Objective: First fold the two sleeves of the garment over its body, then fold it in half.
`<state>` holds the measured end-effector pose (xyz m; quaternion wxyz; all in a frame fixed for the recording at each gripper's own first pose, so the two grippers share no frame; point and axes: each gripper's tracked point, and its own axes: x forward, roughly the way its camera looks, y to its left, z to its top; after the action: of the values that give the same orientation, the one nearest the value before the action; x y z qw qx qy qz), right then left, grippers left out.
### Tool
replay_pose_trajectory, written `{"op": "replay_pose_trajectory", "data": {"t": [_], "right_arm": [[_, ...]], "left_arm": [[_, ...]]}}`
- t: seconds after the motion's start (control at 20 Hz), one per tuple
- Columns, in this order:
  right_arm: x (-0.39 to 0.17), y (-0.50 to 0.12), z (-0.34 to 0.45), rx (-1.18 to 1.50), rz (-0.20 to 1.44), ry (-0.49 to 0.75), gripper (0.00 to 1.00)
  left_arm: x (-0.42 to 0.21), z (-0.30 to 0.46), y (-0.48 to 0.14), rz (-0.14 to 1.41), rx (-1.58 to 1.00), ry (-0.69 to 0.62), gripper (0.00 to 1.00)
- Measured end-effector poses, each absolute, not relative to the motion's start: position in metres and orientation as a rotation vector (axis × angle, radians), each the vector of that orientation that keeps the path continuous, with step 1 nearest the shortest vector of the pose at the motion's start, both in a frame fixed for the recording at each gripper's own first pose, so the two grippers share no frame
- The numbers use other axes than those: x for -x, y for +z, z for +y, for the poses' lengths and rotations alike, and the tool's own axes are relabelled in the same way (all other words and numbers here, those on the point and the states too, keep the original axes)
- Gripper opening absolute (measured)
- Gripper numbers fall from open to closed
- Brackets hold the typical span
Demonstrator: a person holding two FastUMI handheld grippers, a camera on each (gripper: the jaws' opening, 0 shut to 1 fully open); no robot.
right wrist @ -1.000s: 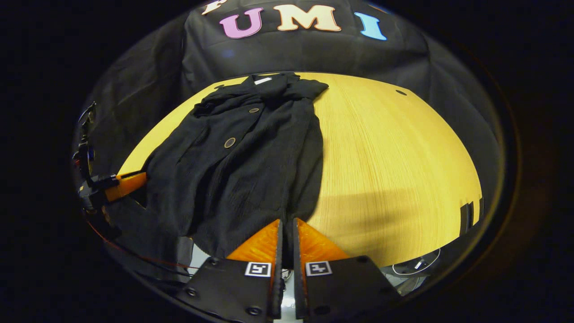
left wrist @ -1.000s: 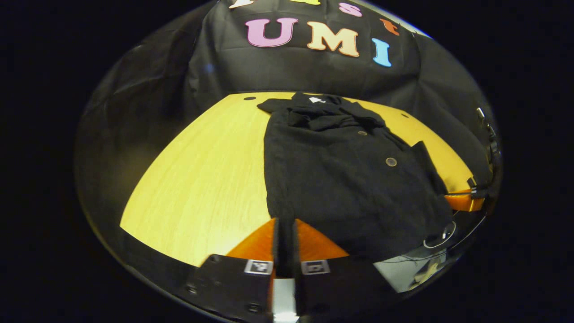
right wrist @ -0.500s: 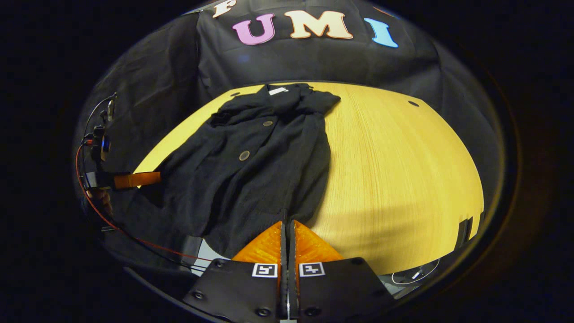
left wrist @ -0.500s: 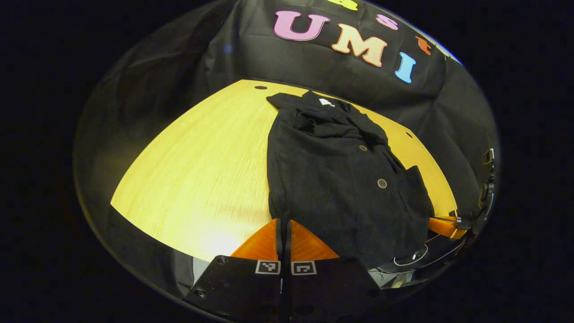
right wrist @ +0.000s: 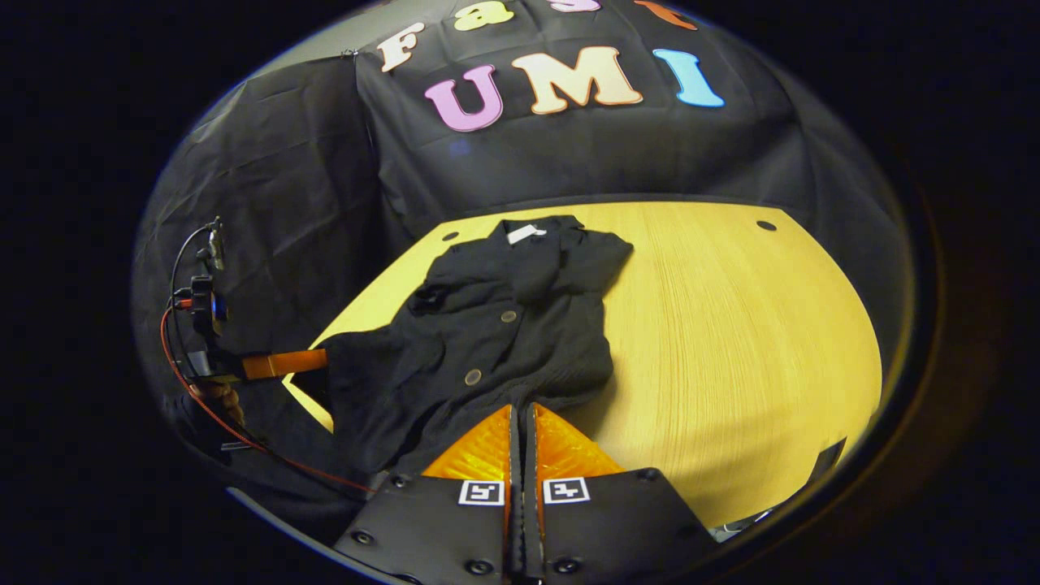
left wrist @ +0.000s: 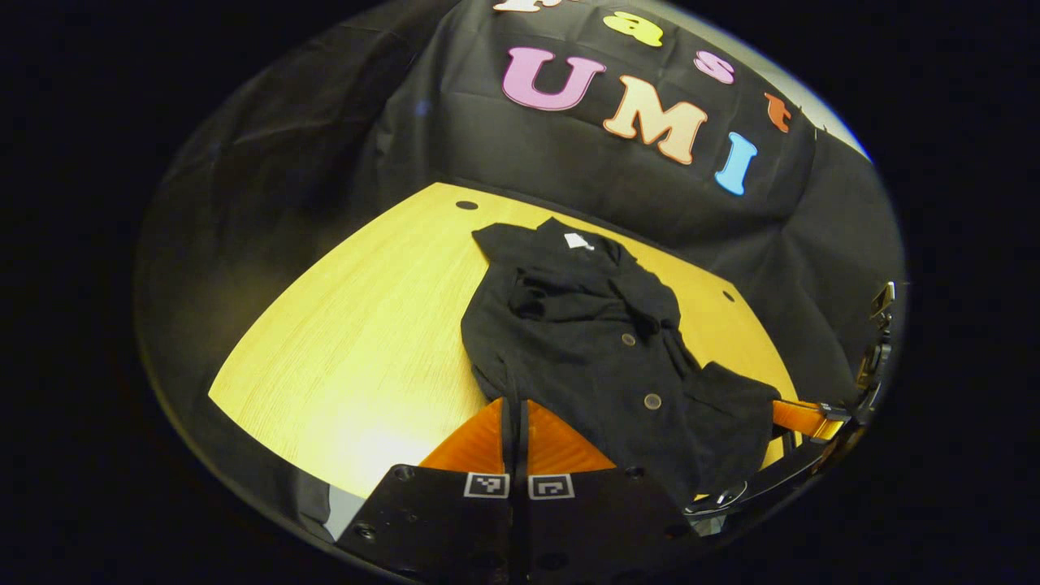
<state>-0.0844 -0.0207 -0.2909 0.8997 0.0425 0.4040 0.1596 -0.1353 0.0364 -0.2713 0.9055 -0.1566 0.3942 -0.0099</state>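
- Where the bottom hem of the black button-front fabric garment (left wrist: 605,349) meets the left gripper (left wrist: 515,410), fingers pressed together on a corner of that hem, cloth caught between them.
- In the right gripper view, right gripper (right wrist: 522,416) likewise clamped on the opposite hem corner of the garment (right wrist: 496,333), no gap between the fingers.
- Beyond both sets of jaws, garment spread on the round yellow wooden table (left wrist: 366,341), collar with a small white tag (left wrist: 578,240) at the far end, 2 round buttons (left wrist: 652,400) down the front.
- Hem raised off the table at both grips, cloth bunched just ahead of the jaws.
- Sleeves folded in over the body, lumpy near the collar.
- Other gripper far off to each side: right one (left wrist: 800,416) right of the left jaws, left one (right wrist: 284,363) left of the right jaws, with a red cable (right wrist: 244,439) trailing below it.
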Motion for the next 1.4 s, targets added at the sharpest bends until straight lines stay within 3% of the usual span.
{"op": "replay_pose_trajectory", "data": {"t": [0.7,0.8,1.3,1.4], "right_arm": [[-0.047,-0.207,-0.012,-0.145,0.665,0.293,0.00],[-0.067,-0.202,-0.016,-0.159,0.651,0.275,0.03],[-0.147,-0.203,-0.015,-0.158,0.658,0.210,0.00],[-0.163,-0.205,-0.014,-0.156,0.660,0.191,0.03]], "left_arm": [[-0.008,0.044,-0.216,0.676,0.342,-0.111,0.00],[-0.030,0.044,-0.212,0.664,0.343,-0.125,0.00],[-0.104,0.053,-0.238,0.702,0.386,-0.155,0.00],[-0.120,0.059,-0.242,0.702,0.381,-0.161,0.00]]}}
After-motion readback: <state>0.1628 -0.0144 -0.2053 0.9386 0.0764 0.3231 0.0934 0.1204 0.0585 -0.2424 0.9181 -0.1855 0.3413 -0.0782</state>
